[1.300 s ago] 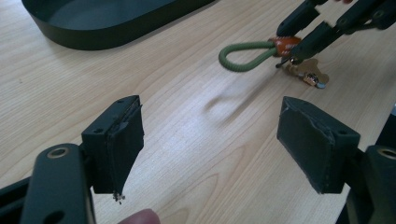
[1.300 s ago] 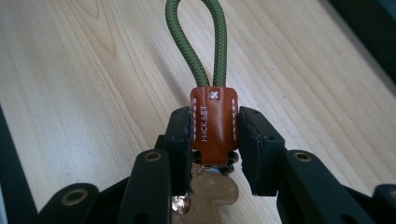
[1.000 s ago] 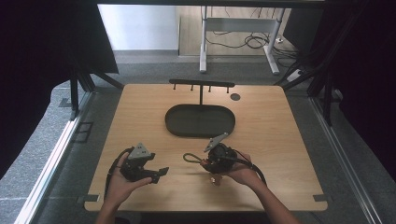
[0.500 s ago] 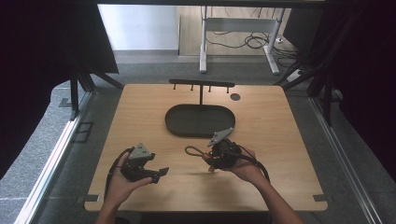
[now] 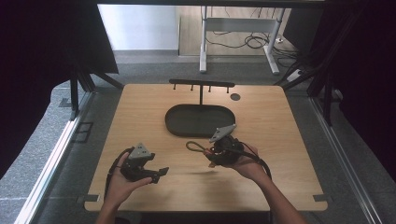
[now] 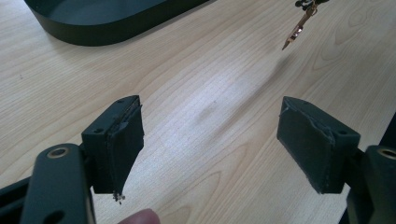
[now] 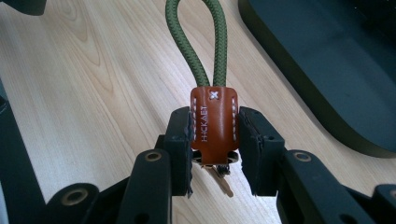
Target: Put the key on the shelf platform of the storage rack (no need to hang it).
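left claw (image 6: 219, 140): black pads, worn edges | right claw (image 7: 215, 149): black, screws

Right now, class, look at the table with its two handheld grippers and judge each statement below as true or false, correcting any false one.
1. The right gripper is shut on a keychain with a brown leather tab. True.
2. The keychain's cord loop is red. False: it is green.
3. The left gripper holds a key. False: its jaws stand open with nothing between them.
4. A dark oval tray lies on the wooden table. True.
5. The tray holds several keychains. False: it is empty.
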`<state>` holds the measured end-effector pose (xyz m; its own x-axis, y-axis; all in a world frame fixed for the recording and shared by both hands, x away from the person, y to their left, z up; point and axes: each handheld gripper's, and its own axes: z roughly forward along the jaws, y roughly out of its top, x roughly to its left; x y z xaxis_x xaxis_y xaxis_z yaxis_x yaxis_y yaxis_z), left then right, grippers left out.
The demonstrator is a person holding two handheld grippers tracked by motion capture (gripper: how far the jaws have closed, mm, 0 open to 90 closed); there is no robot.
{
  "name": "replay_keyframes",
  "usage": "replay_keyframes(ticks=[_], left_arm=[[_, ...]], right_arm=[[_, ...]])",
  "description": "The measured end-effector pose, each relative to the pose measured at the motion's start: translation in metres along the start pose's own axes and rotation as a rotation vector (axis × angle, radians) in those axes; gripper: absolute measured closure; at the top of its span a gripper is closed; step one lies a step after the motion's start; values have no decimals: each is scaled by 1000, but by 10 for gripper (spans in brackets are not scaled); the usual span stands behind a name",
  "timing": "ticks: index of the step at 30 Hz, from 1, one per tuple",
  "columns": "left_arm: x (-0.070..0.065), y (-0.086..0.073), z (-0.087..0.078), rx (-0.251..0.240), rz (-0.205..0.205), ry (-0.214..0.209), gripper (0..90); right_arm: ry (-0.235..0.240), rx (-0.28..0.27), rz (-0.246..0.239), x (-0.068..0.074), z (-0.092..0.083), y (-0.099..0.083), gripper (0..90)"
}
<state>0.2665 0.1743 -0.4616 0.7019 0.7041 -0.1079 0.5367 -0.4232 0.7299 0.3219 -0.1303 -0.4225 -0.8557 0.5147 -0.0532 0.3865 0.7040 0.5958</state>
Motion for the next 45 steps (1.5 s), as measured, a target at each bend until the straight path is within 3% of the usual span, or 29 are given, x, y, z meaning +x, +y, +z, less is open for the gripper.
replay_keyframes(ticks=[24, 45], left_arm=[[-1, 0, 1, 4, 6, -1, 230], [-1, 0, 1, 5, 4, -1, 230]], right_arm=[[-33, -31, 20, -12, -14, 7, 665], [-67, -42, 59, -35, -18, 19, 665]])
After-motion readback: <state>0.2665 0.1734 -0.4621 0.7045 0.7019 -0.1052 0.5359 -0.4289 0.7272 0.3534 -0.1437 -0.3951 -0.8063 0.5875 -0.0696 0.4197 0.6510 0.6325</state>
